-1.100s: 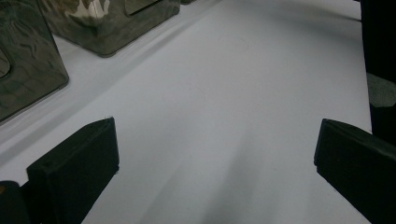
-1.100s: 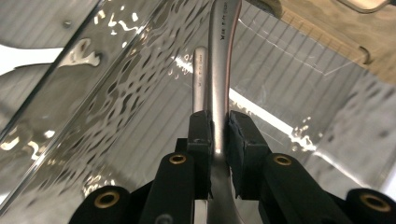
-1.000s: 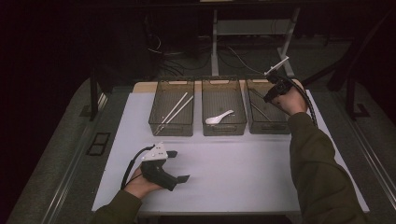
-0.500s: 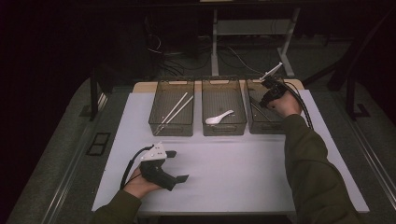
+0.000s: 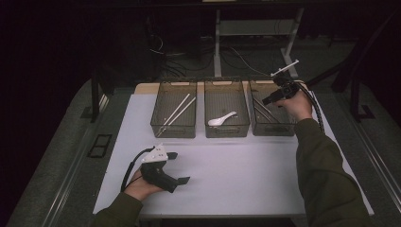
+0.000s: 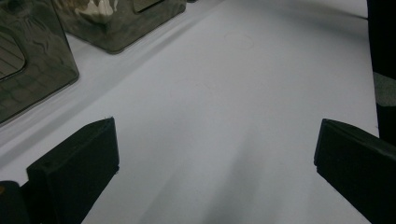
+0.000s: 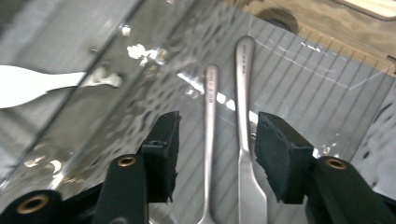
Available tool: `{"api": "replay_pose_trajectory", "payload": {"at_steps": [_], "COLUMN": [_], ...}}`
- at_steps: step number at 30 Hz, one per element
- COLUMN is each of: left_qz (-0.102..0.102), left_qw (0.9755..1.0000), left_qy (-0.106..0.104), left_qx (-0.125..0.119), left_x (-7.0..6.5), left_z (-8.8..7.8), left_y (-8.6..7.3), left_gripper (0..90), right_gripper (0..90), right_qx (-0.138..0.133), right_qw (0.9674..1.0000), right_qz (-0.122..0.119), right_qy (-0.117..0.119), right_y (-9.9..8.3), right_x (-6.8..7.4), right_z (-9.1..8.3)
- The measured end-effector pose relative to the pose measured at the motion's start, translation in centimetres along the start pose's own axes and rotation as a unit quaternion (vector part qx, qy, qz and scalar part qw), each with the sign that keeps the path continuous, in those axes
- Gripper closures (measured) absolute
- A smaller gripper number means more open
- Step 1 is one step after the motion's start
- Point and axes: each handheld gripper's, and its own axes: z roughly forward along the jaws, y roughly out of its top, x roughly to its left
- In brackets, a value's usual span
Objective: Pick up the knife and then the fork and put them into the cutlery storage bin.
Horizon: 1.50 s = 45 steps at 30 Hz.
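Two steel utensil handles (image 7: 224, 140), slim, glossy, stamped near rounded tips, lie side by side on ribbed floor of right bin (image 5: 272, 127). Right tool (image 7: 214, 154) above that bin, jaws just opened, handles beneath gap, untouched. Utensil heads cut off at frame bottom; high view shows mere streaks. Left tool (image 5: 177, 166) well short of bin, jaws wide apart on bench (image 5: 236, 175).

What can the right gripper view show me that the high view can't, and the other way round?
The right gripper view shows two metal utensil handles lying side by side between the open jaws, which have just been opening, with stamped lettering. The high view shows all three bins, the chopsticks in the left bin, and the left gripper resting on the white table. Both show the white spoon and the right bin.
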Motion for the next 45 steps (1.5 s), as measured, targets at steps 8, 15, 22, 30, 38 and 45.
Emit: {"api": "replay_pose_trajectory", "payload": {"at_steps": [8,15,22,30,38,45], "left_qz": [-0.001,-0.004,-0.006,-0.008,-0.008,-0.008], "left_qw": [1.0,0.9999,0.9999,0.9999,0.9998,0.9999], "left_qy": [0.008,0.011,0.011,0.012,0.014,0.014], "left_qx": [0.002,0.001,0.006,0.005,0.006,0.005], "left_x": [0.1,0.3,0.3,0.3,0.4,0.3], "left_z": [-0.2,-0.3,-0.3,-0.3,-0.4,-0.4], "left_y": [0.0,-0.2,-0.2,-0.2,-0.3,-0.2], "left_gripper": [0.0,0.0,0.0,0.0,0.0,0.0], "right_gripper": [29.7,20.3,16.2,16.2,16.2,16.2], "right_qx": [-0.081,-0.118,-0.149,-0.168,-0.182,-0.181], "right_qw": [0.9963,0.9915,0.9872,0.9825,0.9792,0.9785], "right_qz": [-0.012,-0.036,-0.039,-0.061,-0.07,-0.077], "right_qy": [0.024,0.043,0.039,0.052,0.057,0.062], "right_y": [-2.4,-4.9,-7.4,-10.2,-13.0,-15.3], "right_x": [0.8,2.2,3.2,4.8,6.6,7.8], "right_z": [-3.0,-4.9,-6.2,-6.9,-7.3,-6.6]}}
